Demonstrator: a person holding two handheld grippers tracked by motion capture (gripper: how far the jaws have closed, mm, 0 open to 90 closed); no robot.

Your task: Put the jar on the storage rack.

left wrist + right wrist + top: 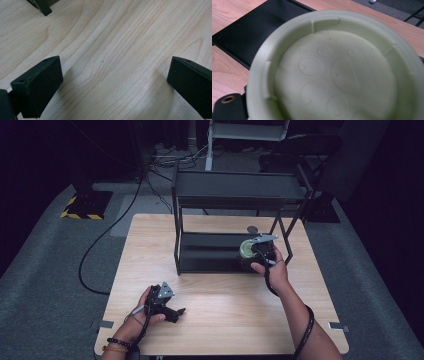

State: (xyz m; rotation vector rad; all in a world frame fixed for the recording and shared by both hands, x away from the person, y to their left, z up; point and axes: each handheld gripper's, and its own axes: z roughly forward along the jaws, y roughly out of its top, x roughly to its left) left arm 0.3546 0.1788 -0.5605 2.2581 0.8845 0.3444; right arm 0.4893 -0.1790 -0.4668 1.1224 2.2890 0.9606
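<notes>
A pale green round dish (337, 72), with a paw print embossed in its recessed face, sits very close in the right gripper view. From above, the dish (246, 248) is at the right end of the black rack's lower shelf (210, 252). My right gripper (258, 252) is shut on it, and one black jaw shows at the dish's lower left edge. My left gripper (176, 312) rests low over the table's front left. Its fingers (42, 82) are spread wide, open over bare wood with nothing between them.
The black two-tier metal rack (235, 187) stands on the far half of the wooden table (225, 320); one foot (45, 7) lies ahead of the left gripper. A small dark disc (252, 229) lies behind the rack. Cables and a chair sit on the floor beyond.
</notes>
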